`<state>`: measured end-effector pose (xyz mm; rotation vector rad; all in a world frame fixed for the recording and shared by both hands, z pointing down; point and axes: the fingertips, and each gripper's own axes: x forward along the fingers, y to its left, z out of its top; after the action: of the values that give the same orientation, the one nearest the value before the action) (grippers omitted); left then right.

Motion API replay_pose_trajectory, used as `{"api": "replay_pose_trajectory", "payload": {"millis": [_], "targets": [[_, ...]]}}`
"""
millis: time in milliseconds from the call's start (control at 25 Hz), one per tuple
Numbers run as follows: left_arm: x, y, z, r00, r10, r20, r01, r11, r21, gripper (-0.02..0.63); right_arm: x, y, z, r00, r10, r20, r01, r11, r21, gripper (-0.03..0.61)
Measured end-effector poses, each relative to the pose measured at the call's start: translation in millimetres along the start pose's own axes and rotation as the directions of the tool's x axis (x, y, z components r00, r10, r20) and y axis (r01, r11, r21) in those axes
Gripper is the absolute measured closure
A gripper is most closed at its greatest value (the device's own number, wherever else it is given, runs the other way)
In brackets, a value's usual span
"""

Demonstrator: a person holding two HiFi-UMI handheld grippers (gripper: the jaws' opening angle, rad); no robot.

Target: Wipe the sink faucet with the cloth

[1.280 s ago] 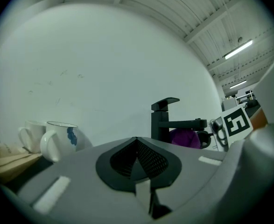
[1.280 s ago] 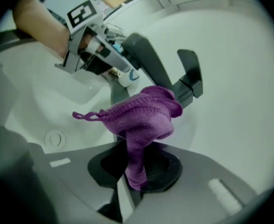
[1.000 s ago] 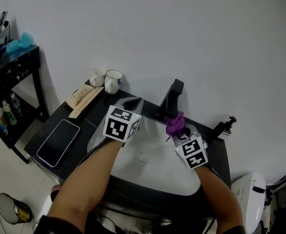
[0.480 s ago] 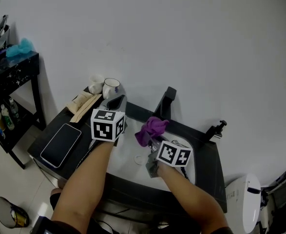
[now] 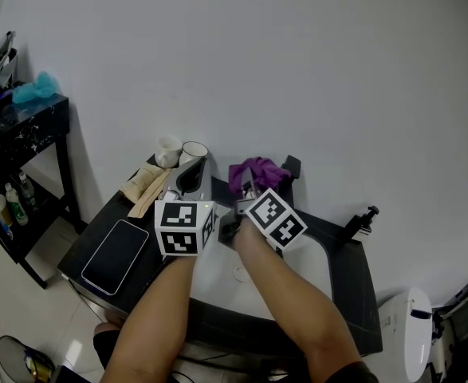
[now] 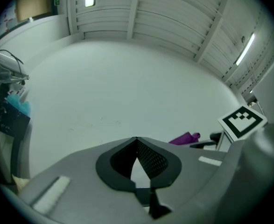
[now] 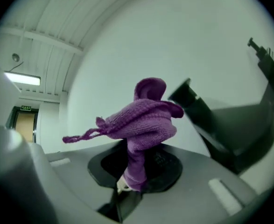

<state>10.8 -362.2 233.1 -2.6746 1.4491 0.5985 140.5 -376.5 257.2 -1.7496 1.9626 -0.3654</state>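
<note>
A black counter (image 5: 353, 287) holds one white sink basin (image 5: 218, 282) and stands against a plain white wall (image 5: 337, 70). A dark shelf unit (image 5: 26, 126) is at the left, holding what look like a few small bottles, too small to count.

One black faucet (image 5: 292, 167) rises at the back of the basin. One purple cloth (image 7: 146, 120) is pinched in the closed jaws of the right gripper (image 7: 134, 167). It is bunched above the basin just beside the faucet, and contact between them is unclear.

The left gripper (image 6: 137, 146) has its jaws together at the tips with nothing between them, and it points at the wall.

Two white cups (image 5: 181, 152) stand at the counter's back left. One dark phone (image 5: 116, 255) lies flat near the front.
</note>
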Motion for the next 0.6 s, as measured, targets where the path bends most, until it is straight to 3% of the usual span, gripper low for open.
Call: {"api": "replay_pose_trajectory", "payload": {"millis": [120,240,360,600], "targets": [[-2,5,1,1.000,0.016,0.008,-0.015,1.000,-0.023,0.597,13,11,32,0.995,-0.007,0.101,0.008,1.000,-0.005,0.511],[-4,9,2,1.000,0.028,0.014,-0.028,0.999,-0.039,0.597,21,-3,35,0.991,-0.066,0.120,0.062,0.997,0.043,0.511],[-5,11,4,0.999,0.036,0.020,-0.036,0.999,-0.039,0.597,22,-31,15,0.986,-0.144,0.083,0.137,0.987,0.080,0.511],[-4,11,4,0.999,0.030,0.019,-0.029,0.999,-0.023,0.597,6,-66,-48,0.976,-0.213,-0.044,0.217,0.970,0.113,0.511]]}}
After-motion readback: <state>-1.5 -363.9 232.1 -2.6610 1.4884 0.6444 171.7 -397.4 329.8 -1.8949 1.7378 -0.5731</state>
